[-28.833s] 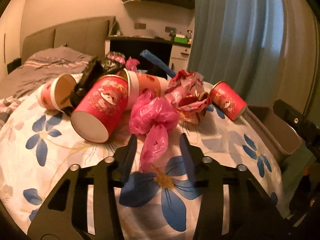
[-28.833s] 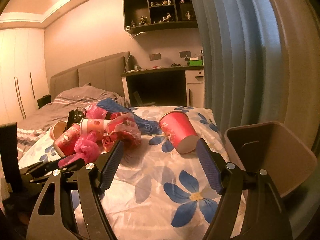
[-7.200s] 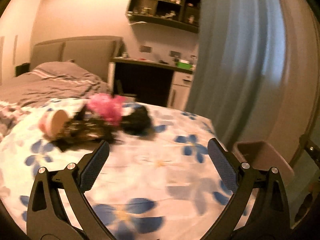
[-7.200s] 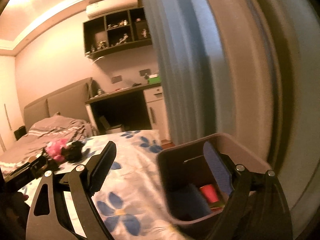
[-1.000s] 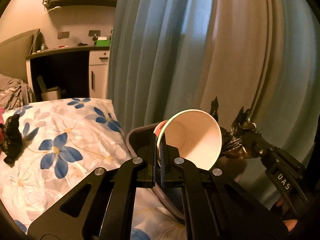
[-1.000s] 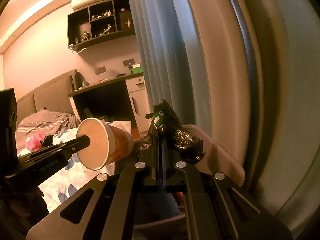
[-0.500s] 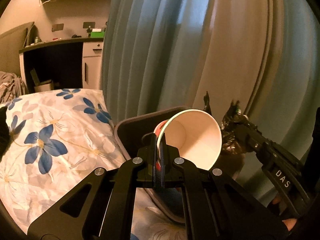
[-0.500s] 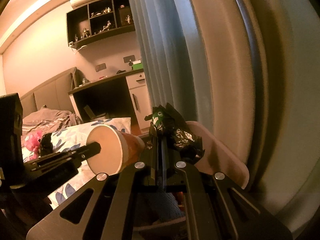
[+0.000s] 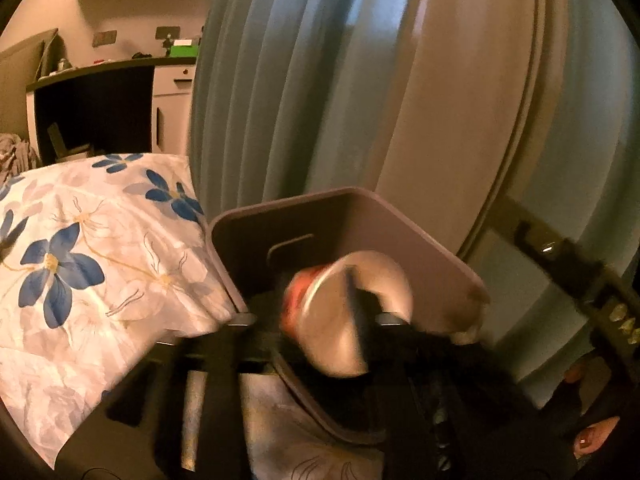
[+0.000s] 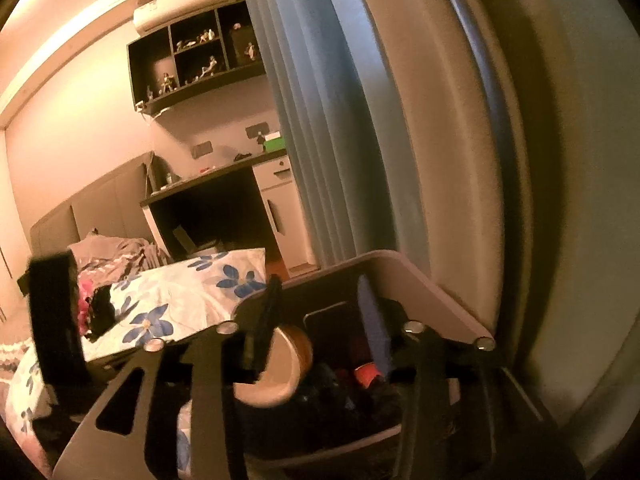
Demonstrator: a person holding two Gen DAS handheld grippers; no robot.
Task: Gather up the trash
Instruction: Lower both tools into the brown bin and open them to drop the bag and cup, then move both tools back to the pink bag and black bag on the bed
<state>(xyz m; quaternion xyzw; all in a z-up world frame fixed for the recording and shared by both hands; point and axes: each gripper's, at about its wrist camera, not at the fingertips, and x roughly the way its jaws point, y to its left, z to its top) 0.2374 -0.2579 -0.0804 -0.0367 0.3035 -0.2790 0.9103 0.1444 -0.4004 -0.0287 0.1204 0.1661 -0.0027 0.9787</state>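
While both our claws are opening above the bin (image 9: 432,248), the left claw (image 9: 320,320) releases the paper cup (image 9: 344,320) and the right claw (image 10: 320,320) holds nothing.

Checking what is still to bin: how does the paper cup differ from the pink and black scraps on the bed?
The paper cup is at the mouth of the bin; the pink and black scraps lie on the floral bedspread, away from it. The cup is a round, open shape, pale inside; the scraps are a crumpled heap. Both look like trash to collect.
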